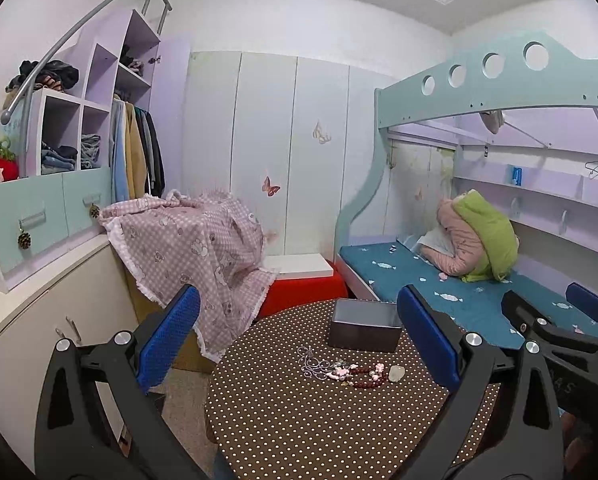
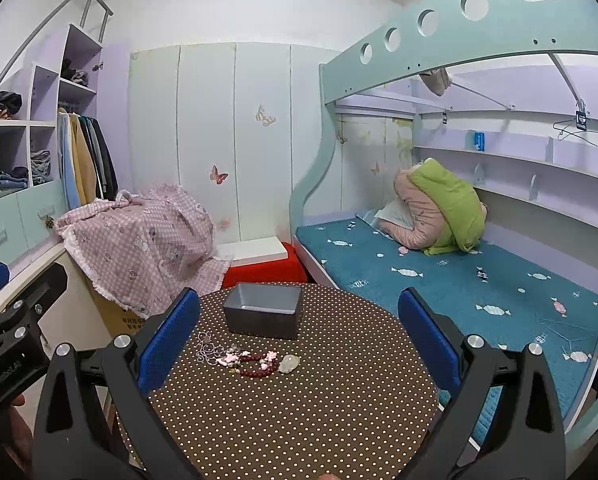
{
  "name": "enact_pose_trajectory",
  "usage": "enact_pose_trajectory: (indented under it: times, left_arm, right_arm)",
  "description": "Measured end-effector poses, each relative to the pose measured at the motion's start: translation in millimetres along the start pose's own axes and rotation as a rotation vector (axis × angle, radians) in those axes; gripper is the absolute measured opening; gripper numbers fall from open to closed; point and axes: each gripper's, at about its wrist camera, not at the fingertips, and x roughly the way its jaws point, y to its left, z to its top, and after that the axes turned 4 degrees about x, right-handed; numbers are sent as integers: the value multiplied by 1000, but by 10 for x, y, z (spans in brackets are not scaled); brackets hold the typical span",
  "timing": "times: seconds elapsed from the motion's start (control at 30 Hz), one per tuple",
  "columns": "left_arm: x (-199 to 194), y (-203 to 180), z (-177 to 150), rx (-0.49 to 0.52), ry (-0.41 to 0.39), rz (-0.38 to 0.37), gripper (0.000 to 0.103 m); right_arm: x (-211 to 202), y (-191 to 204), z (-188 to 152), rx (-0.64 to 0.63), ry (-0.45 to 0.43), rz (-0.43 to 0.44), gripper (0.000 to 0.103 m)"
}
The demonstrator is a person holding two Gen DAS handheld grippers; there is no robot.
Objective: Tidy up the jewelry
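Several pieces of jewelry lie in a loose heap at the middle of the polka-dot worktop (image 2: 291, 420): a silver chain (image 2: 206, 350) on the heap's left, a dark red bead bracelet (image 2: 259, 370) with pink charms (image 2: 229, 359) tangled across it, and a pale translucent stone (image 2: 288, 363) on the right end. Just beyond the heap, toward the upper centre of the frame, stands a grey box (image 2: 264, 314), open and apparently empty; it sits near the heap, probably so each piece can be lifted and dropped in with a short carry.

The right claw (image 2: 299, 344) hangs above the near side of the worktop with its blue pads (image 2: 171, 336) spread wide and nothing between them, the heap framed in the gap as though lined up for a first pick. The left claw (image 1: 299, 344) is likewise wide apart and empty, looking at the same heap from slightly further left, with the box at centre right of its view.

Behind the worktop, at the left of the frame, a pink checked cloth (image 2: 139, 240) drapes over some furniture; at the right runs a bunk bed (image 2: 459, 272) with a teal mattress.
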Motion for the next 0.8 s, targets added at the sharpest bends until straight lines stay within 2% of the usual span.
enact_pose_trajectory:
  times: [0.5,0.8]
  left_arm:
    - [12,-14,50,4,-14,13,98]
    - [147,-6,39,7,10,20,98]
  right_arm:
    - [-1,31,40,-11,-7,2,96]
    - [187,88,56,-29,16,1,96]
